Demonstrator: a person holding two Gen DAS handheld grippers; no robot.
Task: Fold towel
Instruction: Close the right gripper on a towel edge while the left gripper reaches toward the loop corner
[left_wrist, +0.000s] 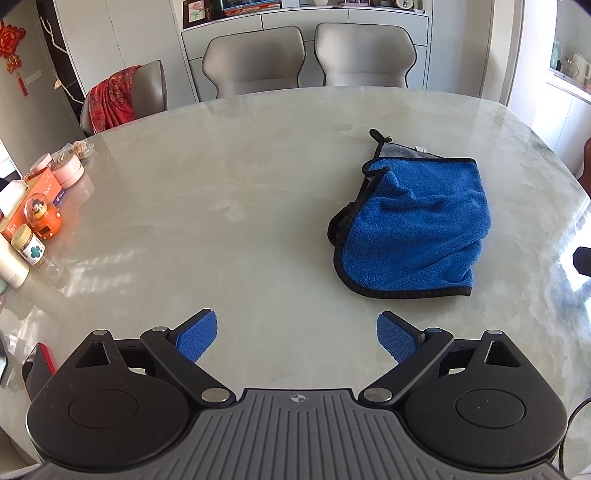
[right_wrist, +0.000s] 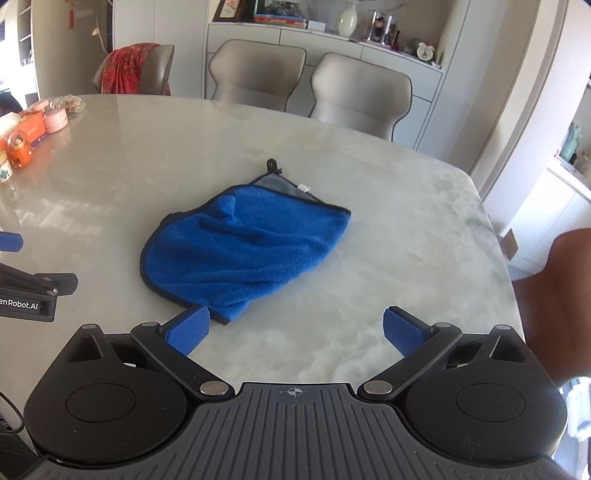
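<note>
A blue towel (left_wrist: 413, 225) with black edging and a grey underside lies loosely folded and rumpled on the pale marble table (left_wrist: 221, 206). A black hanging loop sticks out at its far corner. My left gripper (left_wrist: 297, 336) stands open near the table's front edge, down and to the left of the towel, holding nothing. In the right wrist view the same towel (right_wrist: 243, 251) lies just ahead and left of centre. My right gripper (right_wrist: 295, 330) is open, its left fingertip close to the towel's near corner. The left gripper's body (right_wrist: 26, 291) shows at the left edge.
Jars, boxes and an orange toy (left_wrist: 40, 218) crowd the table's left side. Two grey chairs (left_wrist: 310, 55) stand at the far edge, another with a red cloth (left_wrist: 114, 96) at far left. A brown chair (right_wrist: 565, 295) stands at the right. A cabinet lines the back wall.
</note>
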